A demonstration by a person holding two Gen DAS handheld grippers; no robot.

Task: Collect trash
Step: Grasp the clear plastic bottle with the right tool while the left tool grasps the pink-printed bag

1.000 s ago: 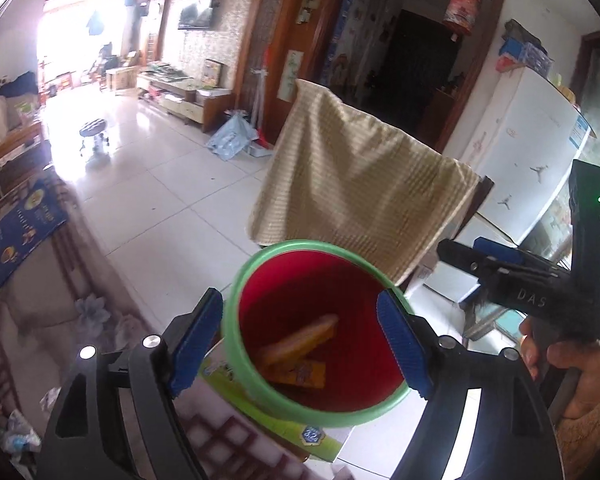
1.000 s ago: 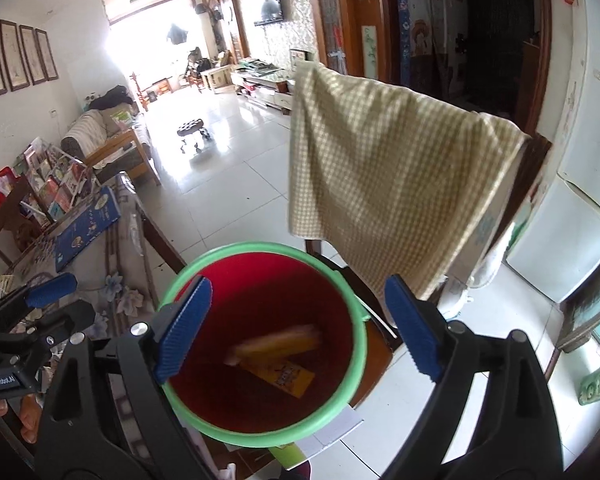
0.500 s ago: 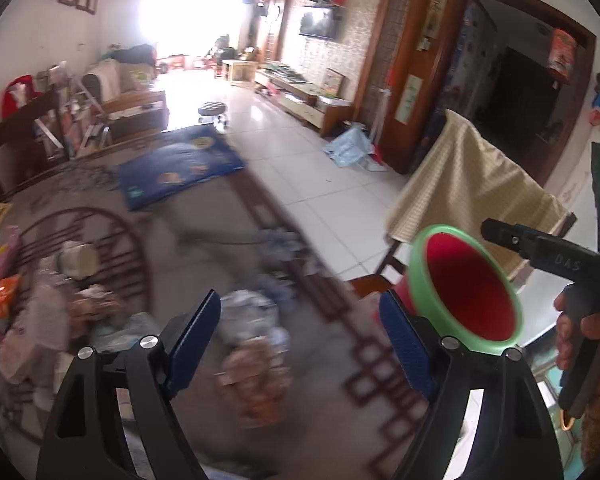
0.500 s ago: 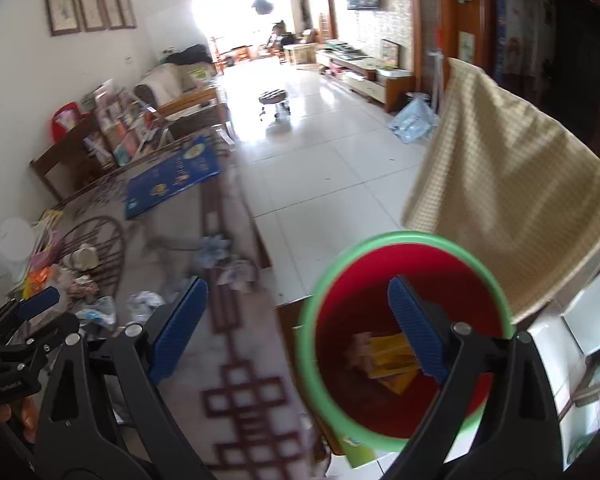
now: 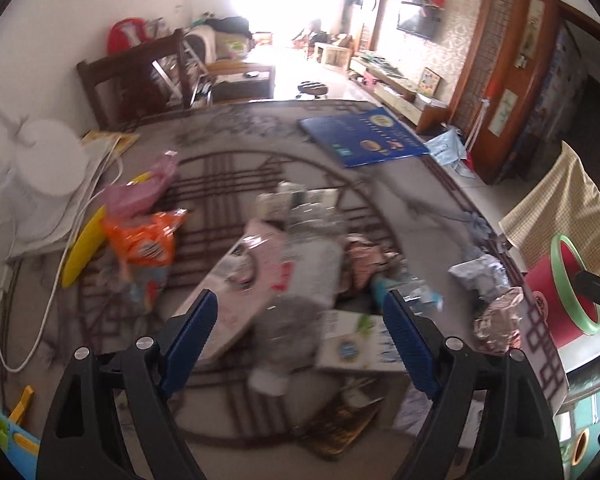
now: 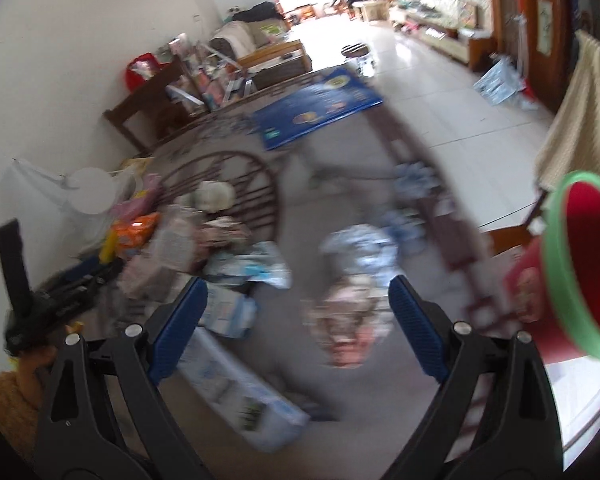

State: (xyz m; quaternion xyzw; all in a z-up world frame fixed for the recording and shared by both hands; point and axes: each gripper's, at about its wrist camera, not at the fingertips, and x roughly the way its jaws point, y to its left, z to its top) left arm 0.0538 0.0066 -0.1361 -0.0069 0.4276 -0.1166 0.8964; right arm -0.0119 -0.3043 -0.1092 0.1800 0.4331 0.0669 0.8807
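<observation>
A heap of trash lies on the grey patterned table [image 5: 428, 208]: an orange snack bag [image 5: 146, 240], a pink-and-white carton [image 5: 252, 280], a white-and-blue carton [image 5: 356, 346], crumpled foil wrappers [image 5: 498, 322]. My left gripper [image 5: 296, 332] hangs open over the cartons with nothing between its blue pads. My right gripper [image 6: 298, 318] is open above a blurred crumpled wrapper [image 6: 350, 322], beside a long carton [image 6: 240, 388]. The red bucket with a green rim [image 6: 572, 280] [image 5: 564, 292] stands off the table's right edge. The left gripper [image 6: 32, 296] shows at the left of the right wrist view.
A blue box [image 5: 364, 140] lies at the table's far side, a white round fan [image 5: 44, 168] and its cord at the left. A chair draped with a checked cloth [image 5: 568, 208] stands behind the bucket. Wooden chair [image 5: 140, 76] at the far end.
Both grippers swung left, away from above the red bucket, to over the trash on the table. The bucket slid to the right edge of both views. Both stayed open.
</observation>
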